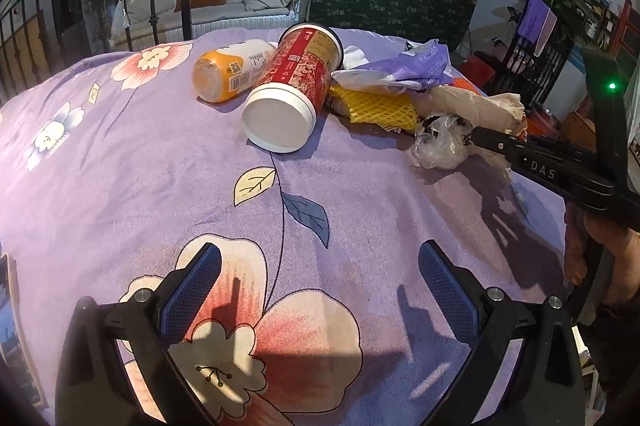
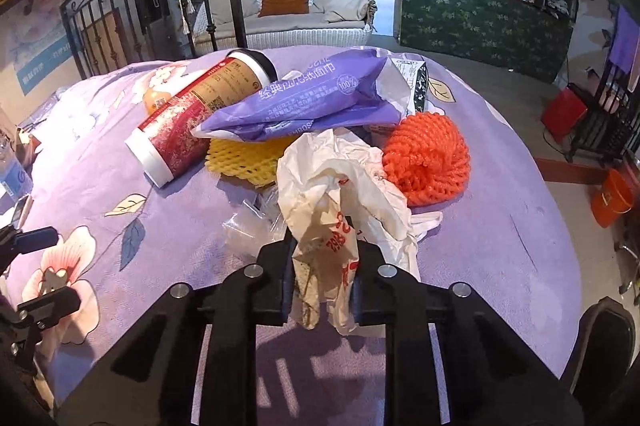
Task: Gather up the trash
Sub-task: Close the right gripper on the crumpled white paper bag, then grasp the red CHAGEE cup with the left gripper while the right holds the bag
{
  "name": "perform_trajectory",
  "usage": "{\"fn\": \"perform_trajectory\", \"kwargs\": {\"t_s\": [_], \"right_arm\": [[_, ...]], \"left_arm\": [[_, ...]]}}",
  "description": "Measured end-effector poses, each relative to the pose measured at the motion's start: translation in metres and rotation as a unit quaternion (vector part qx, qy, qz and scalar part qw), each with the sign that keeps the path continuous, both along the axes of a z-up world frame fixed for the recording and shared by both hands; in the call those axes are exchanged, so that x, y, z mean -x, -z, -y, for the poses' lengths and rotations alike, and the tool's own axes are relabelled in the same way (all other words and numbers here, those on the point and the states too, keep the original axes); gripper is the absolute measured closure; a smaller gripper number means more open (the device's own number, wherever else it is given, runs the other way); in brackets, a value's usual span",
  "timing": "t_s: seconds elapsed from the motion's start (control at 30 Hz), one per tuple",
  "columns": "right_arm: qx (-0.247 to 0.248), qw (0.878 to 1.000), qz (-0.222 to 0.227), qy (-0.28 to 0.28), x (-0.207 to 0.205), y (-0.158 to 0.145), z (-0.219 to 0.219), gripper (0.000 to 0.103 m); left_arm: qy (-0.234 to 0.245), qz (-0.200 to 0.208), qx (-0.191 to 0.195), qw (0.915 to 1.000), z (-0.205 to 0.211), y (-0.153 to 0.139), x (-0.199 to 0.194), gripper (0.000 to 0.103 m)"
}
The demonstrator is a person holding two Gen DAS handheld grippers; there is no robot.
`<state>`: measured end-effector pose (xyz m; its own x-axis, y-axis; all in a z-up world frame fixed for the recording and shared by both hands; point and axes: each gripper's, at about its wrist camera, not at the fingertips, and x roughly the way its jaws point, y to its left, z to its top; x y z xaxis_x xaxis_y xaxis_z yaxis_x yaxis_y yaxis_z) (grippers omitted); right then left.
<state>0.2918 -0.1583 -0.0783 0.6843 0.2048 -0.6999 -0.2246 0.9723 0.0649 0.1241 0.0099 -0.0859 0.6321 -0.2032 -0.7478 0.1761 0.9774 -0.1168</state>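
Observation:
Trash lies on a table under a purple flowered cloth [image 1: 360,209]. My right gripper [image 2: 322,266] is shut on a crumpled white plastic bag with red print [image 2: 340,193]; the bag also shows in the left wrist view [image 1: 476,105]. My left gripper [image 1: 320,282] is open and empty above the cloth, well short of the pile. A red paper cup [image 1: 296,85] lies on its side beside an orange bottle [image 1: 228,69]. A purple wrapper [image 2: 304,97], yellow foam net [image 2: 248,157], orange foam net [image 2: 428,157] and clear film [image 2: 248,226] lie around the bag.
The table edge [image 2: 560,226] curves away on the right. Beyond it stand an orange bucket [image 2: 612,197] and a red box [image 2: 564,109] on the floor. A black iron railing [image 2: 120,21] and a white sofa [image 2: 296,5] stand behind the table.

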Motion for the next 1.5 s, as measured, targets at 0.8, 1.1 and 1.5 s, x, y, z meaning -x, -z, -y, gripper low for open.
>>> {"fn": "perform_trajectory", "kwargs": {"t_s": [0.8, 1.1, 1.5], "right_arm": [[-0.043, 0.998, 0.028, 0.028, 0.086, -0.040, 0.032, 0.088], [-0.066, 0.997, -0.001, 0.047, 0.102, -0.030, 0.044, 0.088], [-0.069, 0.996, -0.006, 0.054, 0.108, -0.022, 0.045, 0.088]], "left_arm": [[0.045, -0.072, -0.078, 0.9933, 0.022, -0.023, -0.192, 0.018], [0.041, -0.158, -0.073, 0.9838, 0.040, 0.001, -0.248, 0.019], [0.024, -0.178, -0.049, 0.9826, 0.035, 0.004, -0.237, 0.027]]}}
